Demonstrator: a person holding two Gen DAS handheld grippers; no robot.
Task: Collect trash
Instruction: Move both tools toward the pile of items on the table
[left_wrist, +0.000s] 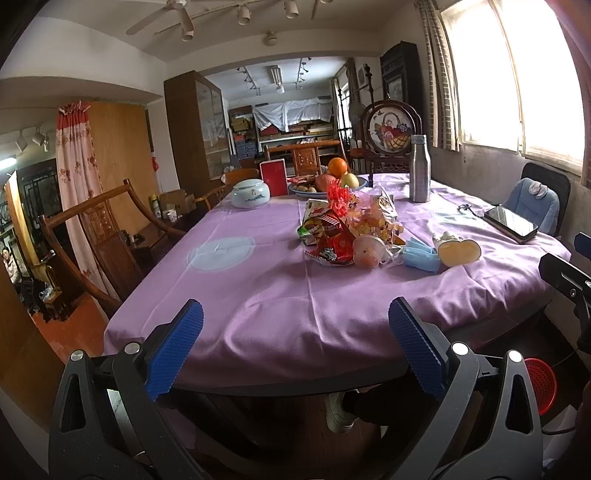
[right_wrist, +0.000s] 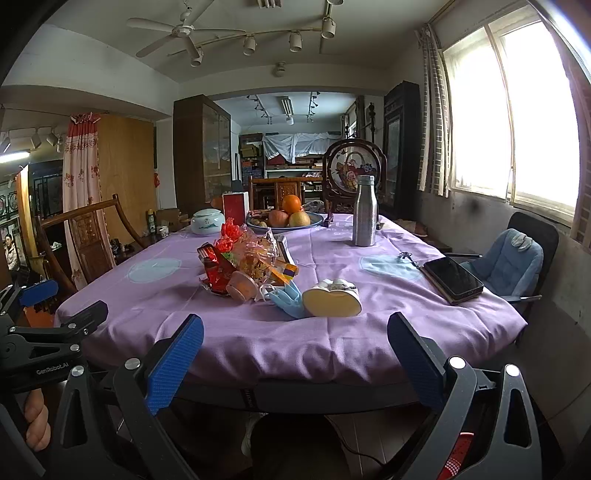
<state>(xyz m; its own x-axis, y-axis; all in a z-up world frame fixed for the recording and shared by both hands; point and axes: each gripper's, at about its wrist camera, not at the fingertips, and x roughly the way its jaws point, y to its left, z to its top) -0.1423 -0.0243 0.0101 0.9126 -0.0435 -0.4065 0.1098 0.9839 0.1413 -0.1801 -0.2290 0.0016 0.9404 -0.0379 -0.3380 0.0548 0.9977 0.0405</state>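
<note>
Both hand-held grippers, left (left_wrist: 295, 347) and right (right_wrist: 295, 358), gape wide, empty, touching nothing.

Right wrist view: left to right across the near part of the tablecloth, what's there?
Red crinkled snack wrapper → clear plastic cup with orange contents → crumpled blue face mask → cream heart-shaped container lying on its side → black smartphone.

Both wrist views look forward and slightly down from just before the surface's (left_wrist: 258, 332) near edge, sharing the wrapper pile (right_wrist: 243, 266) mid-surface and the room beyond.
</note>
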